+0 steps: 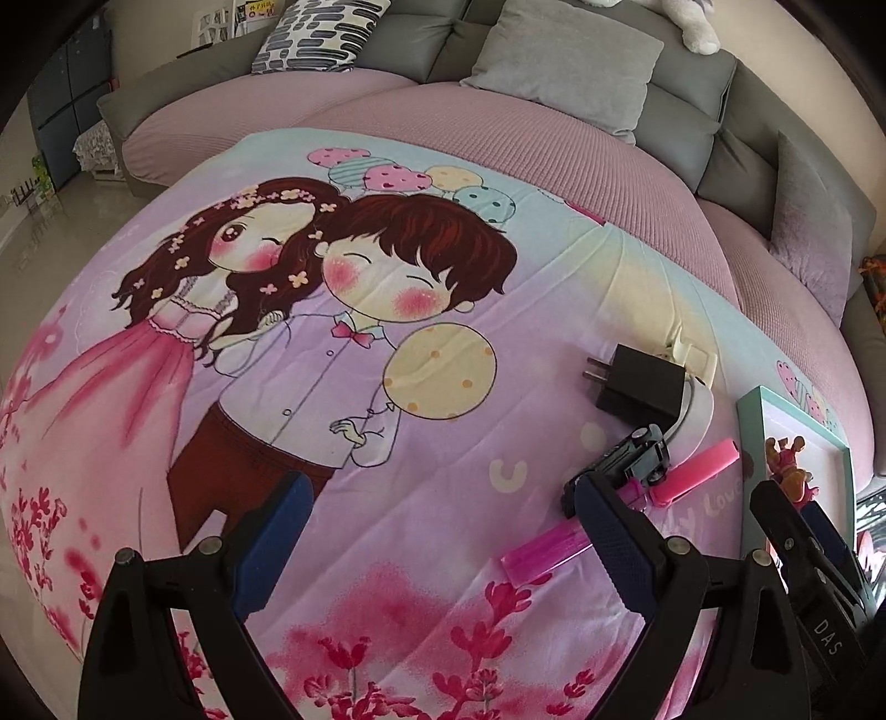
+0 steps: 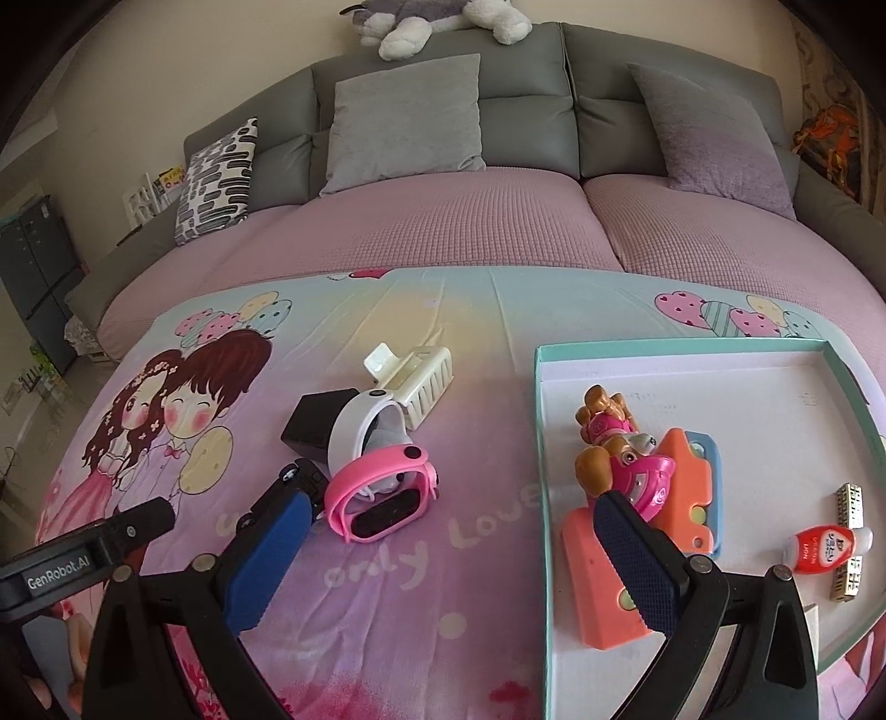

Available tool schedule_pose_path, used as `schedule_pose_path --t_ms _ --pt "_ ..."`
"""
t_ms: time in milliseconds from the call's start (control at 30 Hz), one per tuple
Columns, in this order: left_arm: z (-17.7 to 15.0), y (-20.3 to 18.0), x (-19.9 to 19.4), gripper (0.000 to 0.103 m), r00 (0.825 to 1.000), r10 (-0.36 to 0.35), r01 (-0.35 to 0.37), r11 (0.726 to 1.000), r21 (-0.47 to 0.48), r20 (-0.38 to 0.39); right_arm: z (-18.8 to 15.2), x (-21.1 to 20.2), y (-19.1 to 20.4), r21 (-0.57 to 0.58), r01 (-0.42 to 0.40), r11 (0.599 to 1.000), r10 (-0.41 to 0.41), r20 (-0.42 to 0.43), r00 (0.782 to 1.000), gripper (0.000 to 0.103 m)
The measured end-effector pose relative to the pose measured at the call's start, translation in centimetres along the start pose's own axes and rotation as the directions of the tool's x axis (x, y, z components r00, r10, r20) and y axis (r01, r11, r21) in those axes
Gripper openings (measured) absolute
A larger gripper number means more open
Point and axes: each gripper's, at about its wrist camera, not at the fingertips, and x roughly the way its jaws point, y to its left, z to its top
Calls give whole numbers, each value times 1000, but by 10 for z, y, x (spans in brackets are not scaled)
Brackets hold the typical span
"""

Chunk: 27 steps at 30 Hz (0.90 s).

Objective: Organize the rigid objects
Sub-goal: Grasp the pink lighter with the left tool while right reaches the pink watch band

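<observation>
A teal-rimmed white tray (image 2: 836,354) lies on the cartoon bedspread at the right; it also shows in the left wrist view (image 1: 797,412). In it are a toy pup (image 2: 609,443), an orange toy (image 2: 686,487), a red glue bottle (image 2: 825,548) and small gold blocks (image 2: 853,504). Left of the tray lie a pink watch (image 2: 382,493), a white band (image 2: 360,426), a black charger (image 1: 637,385), a cream hair clip (image 2: 415,371) and a dark toy car (image 1: 642,448). My left gripper (image 1: 443,526) is open beside the car. My right gripper (image 2: 448,537) is open and empty near the tray's left edge.
A grey sofa (image 2: 526,99) with cushions (image 2: 404,122) stands behind, covered by a pink throw (image 2: 443,221). A plush toy (image 2: 443,16) lies on its back. A patterned pillow (image 2: 216,177) is at the left. The floor (image 1: 33,232) drops off at the far left.
</observation>
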Motion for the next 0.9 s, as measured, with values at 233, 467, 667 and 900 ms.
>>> schedule_pose_path --t_ms 233,467,667,900 --pt "-5 -9 11 96 999 -29 31 998 53 -26 -4 12 9 -35 -10 999 10 -7 1000 103" --pt "-10 -24 19 96 999 1 5 988 157 -35 -2 10 -2 24 -27 999 27 26 999 103" --pt "-16 -42 25 96 999 -18 28 968 250 -43 1 6 -4 41 -23 999 20 64 998 103" --pt "-21 -50 36 96 998 -12 30 957 289 -64 -1 14 2 15 -29 999 28 42 999 103"
